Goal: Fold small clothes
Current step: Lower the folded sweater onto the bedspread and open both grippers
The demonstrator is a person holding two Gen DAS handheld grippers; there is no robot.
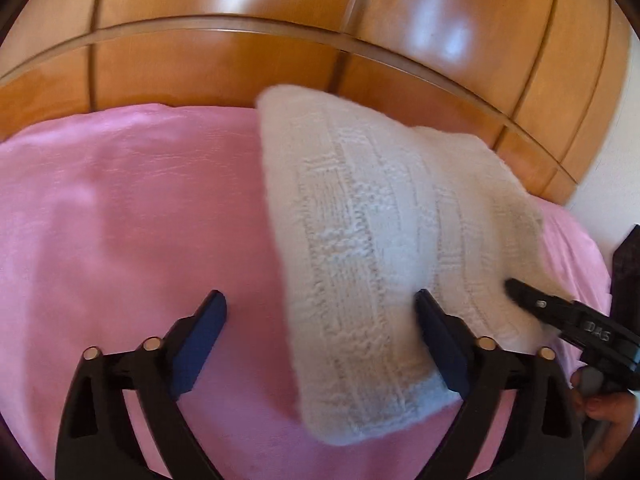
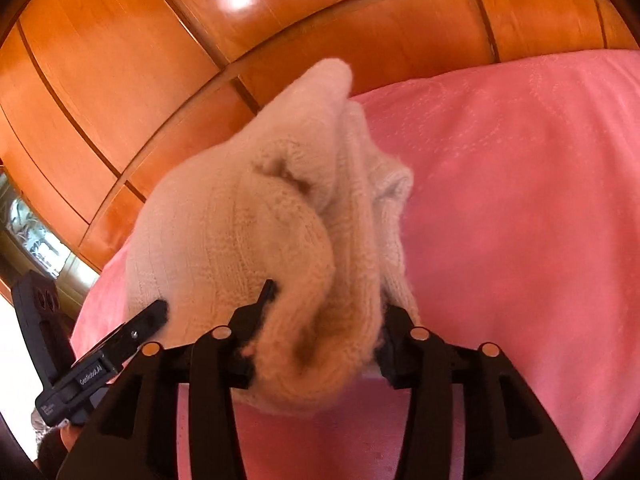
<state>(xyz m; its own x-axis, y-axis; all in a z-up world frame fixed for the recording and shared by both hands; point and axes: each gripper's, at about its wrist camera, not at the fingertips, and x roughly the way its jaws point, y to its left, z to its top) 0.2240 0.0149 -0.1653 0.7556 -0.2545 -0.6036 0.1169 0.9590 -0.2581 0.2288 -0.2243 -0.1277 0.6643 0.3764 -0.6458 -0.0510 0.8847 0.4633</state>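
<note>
Broadly, a wooden headboard (image 1: pixel 280 60) fills the upper part of both views, its panels blurred by glare. Below it a pink bedspread (image 1: pixel 120 220) covers the bed. A cream knitted garment (image 1: pixel 380 240) hangs bunched over the centre-right of the left wrist view, its lower edge near the frame bottom; its shape is hard to read. The left claw (image 1: pixel 320 344) stands spread wide, one pad behind the knit, gripping nothing. The right claw (image 2: pixel 324 312) is clamped on the knitted garment (image 2: pixel 248 232), whose folds hide both tips. At the lower left of the right view, the left claw's finger (image 2: pixel 148 320) touches the wool.
</note>
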